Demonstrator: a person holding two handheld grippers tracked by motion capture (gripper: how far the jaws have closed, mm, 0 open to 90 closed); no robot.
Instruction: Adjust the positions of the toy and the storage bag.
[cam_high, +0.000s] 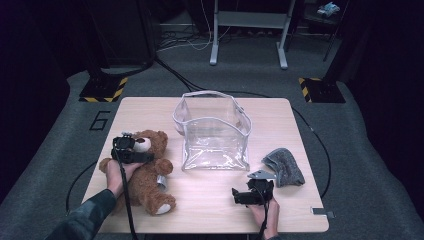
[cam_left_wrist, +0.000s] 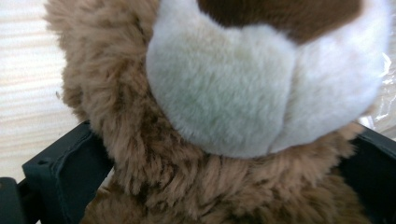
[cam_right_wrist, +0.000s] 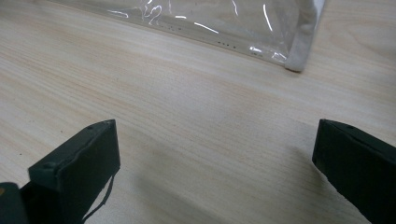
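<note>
Sprawled at the lower left of the high view, a brown teddy bear (cam_high: 145, 172) lies on its back on the pale wooden table (cam_high: 210, 200), its long axis running from the head at upper centre-left down to the feet near the table's front edge, tilted slightly rightward toward the feet. Its cream muzzle faces up. The left hand-held gripper (cam_high: 131, 150) sits over the bear's head and neck, a hand (cam_high: 117, 175) behind it coming in from the lower left. In the left gripper view the two black jaws stand wide on either side of the bear's furry neck (cam_left_wrist: 187, 177), the fur pressing against both; whether they squeeze it cannot be told. Just right of the bear, at the table's centre, a clear plastic bag (cam_high: 212, 132) with white trim stands open-topped. Lower right, the right hand-held gripper (cam_high: 250, 192) rests low over bare wood, its jaws spread apart with nothing between them, the bag's corner (cam_right_wrist: 299, 58) ahead of it. A grey cloth (cam_high: 284, 165) lies crumpled just beside it toward the right edge.
</note>
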